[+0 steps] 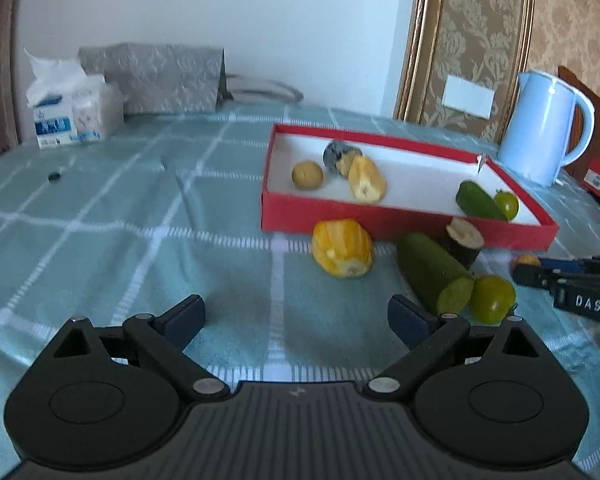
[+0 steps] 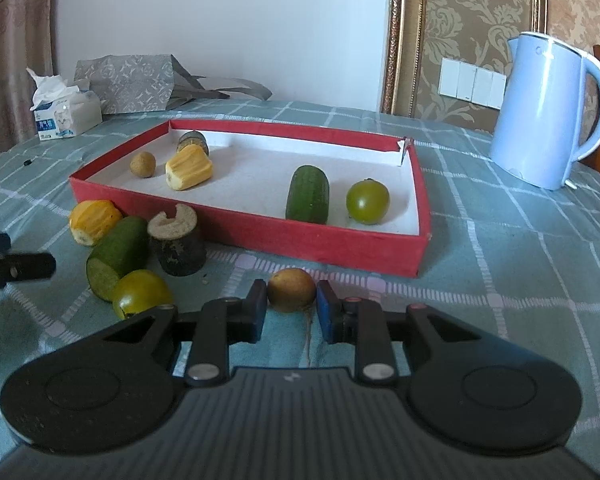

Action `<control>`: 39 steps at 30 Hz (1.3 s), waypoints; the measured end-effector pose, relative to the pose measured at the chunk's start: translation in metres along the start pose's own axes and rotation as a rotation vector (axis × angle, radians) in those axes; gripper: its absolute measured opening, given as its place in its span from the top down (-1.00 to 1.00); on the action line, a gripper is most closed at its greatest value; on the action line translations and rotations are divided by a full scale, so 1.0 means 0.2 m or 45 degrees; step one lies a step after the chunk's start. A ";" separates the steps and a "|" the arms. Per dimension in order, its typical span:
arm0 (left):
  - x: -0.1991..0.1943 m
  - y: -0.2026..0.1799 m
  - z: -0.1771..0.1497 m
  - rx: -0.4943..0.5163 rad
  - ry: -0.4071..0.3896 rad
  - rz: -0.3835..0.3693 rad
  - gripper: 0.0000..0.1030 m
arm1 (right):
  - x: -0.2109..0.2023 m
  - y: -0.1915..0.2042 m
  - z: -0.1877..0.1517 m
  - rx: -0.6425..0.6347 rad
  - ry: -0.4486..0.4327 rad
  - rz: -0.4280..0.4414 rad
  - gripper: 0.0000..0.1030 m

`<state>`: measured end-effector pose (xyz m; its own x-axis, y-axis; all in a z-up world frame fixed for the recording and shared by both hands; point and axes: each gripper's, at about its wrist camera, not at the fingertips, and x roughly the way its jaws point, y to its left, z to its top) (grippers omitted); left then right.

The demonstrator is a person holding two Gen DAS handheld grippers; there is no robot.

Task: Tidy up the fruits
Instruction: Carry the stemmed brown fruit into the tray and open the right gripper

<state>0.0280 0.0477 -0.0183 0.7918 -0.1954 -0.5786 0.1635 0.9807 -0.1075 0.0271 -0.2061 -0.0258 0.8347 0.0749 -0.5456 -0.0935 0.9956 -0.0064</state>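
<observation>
A red tray [image 2: 244,236] [image 1: 380,222] with a white floor holds a small brown fruit [image 2: 143,164], a yellow piece [image 2: 189,172], a dark piece [image 2: 193,141], a green cucumber piece [image 2: 308,194] and a green tomato [image 2: 367,201]. In front of the tray on the cloth lie a yellow piece [image 1: 342,253], a cucumber piece [image 1: 434,272], a dark cut stub [image 1: 464,242] and a green tomato [image 1: 493,298]. My right gripper [image 2: 291,306] is shut on a small brown fruit [image 2: 291,289] just before the tray's front wall. My left gripper [image 1: 296,320] is open and empty, left of the loose pieces.
A light blue kettle [image 2: 548,116] stands at the right behind the tray. A tissue box [image 1: 74,114] and a grey bag [image 1: 160,78] stand at the far left by the wall. A small black object [image 1: 54,176] lies on the checked green cloth.
</observation>
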 end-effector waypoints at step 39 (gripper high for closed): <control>0.04 -0.08 0.00 0.115 0.060 0.088 -1.00 | 0.45 0.15 0.34 -0.120 -0.082 -0.026 -0.52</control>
<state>0.0310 0.0304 -0.0216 0.7748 -0.1250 -0.6197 0.1639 0.9865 0.0059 0.1355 -0.1666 -0.0177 0.8699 0.0616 -0.4895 -0.1246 0.9874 -0.0973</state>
